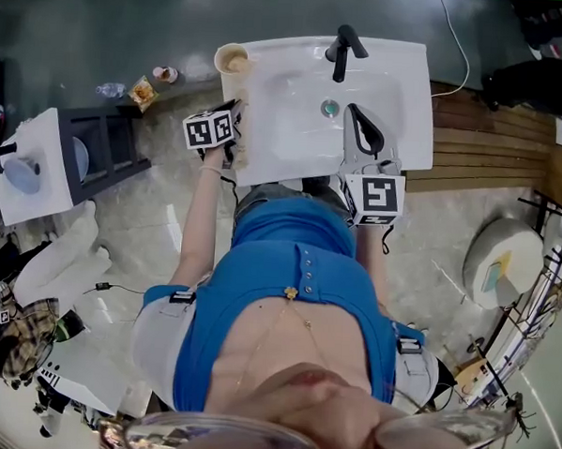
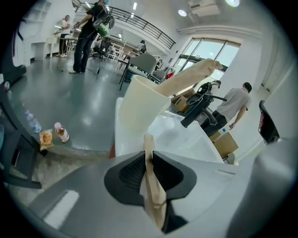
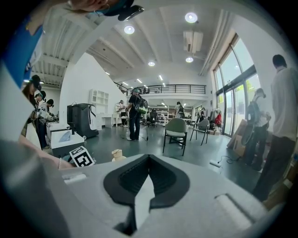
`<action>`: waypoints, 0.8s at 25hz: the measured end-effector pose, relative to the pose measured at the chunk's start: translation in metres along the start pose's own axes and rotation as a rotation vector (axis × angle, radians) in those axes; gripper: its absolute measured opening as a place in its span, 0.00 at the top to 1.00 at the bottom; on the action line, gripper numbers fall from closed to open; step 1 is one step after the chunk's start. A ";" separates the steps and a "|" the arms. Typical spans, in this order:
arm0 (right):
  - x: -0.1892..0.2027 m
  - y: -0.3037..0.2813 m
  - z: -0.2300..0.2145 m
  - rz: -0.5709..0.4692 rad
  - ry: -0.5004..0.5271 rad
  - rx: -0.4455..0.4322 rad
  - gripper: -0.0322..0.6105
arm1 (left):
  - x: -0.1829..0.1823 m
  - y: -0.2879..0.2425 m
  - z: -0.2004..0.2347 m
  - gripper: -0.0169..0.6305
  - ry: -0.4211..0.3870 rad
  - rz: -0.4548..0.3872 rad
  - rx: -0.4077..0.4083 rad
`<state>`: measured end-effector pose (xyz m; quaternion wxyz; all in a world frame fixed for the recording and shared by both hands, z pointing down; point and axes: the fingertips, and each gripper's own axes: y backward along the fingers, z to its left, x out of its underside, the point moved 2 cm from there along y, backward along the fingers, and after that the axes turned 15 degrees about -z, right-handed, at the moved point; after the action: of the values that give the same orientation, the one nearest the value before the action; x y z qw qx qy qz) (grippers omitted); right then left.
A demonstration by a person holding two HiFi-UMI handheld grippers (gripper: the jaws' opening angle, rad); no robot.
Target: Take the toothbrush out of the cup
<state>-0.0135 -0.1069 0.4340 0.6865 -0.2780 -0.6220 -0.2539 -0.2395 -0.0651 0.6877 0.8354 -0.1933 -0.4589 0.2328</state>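
- Cream cup (image 1: 232, 59) stands on the back left corner of the sink (image 1: 401, 94).
- Left gripper (image 2: 150, 155) pinches the beige toothbrush (image 2: 152, 190) (clear of the cup, just short of it).
- Right gripper (image 3: 148, 160) is over the basin, jaws together, empty.

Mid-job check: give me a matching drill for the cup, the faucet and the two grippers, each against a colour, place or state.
Things:
1. cup
2. faucet
3. left gripper
4. right gripper

Place, colour or state:
A. shut, nothing in it
B. black
C. at the far left corner of the sink
D. shut on a tan stick

Pairs: 1-C, 2-B, 3-D, 4-A
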 end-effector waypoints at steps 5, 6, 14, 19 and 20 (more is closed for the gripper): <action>-0.001 -0.002 0.003 -0.001 0.001 -0.010 0.95 | 0.002 0.000 0.001 0.89 0.116 -0.069 -0.039; -0.001 -0.003 0.004 -0.001 0.001 -0.013 0.95 | 0.002 0.000 0.000 0.89 0.130 -0.077 -0.039; -0.001 -0.010 0.015 0.002 0.001 -0.038 0.95 | 0.006 0.003 -0.008 0.80 0.095 -0.078 -0.008; 0.000 -0.011 0.020 0.009 0.007 -0.042 0.95 | -0.003 0.011 -0.006 0.76 0.062 -0.106 -0.025; 0.001 -0.011 0.021 0.010 0.006 -0.044 0.95 | -0.006 0.012 -0.006 0.75 0.053 -0.114 -0.027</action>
<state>-0.0362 -0.1003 0.4369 0.6834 -0.2954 -0.6129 -0.2646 -0.2396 -0.0593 0.6738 0.8565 -0.1843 -0.4498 0.1736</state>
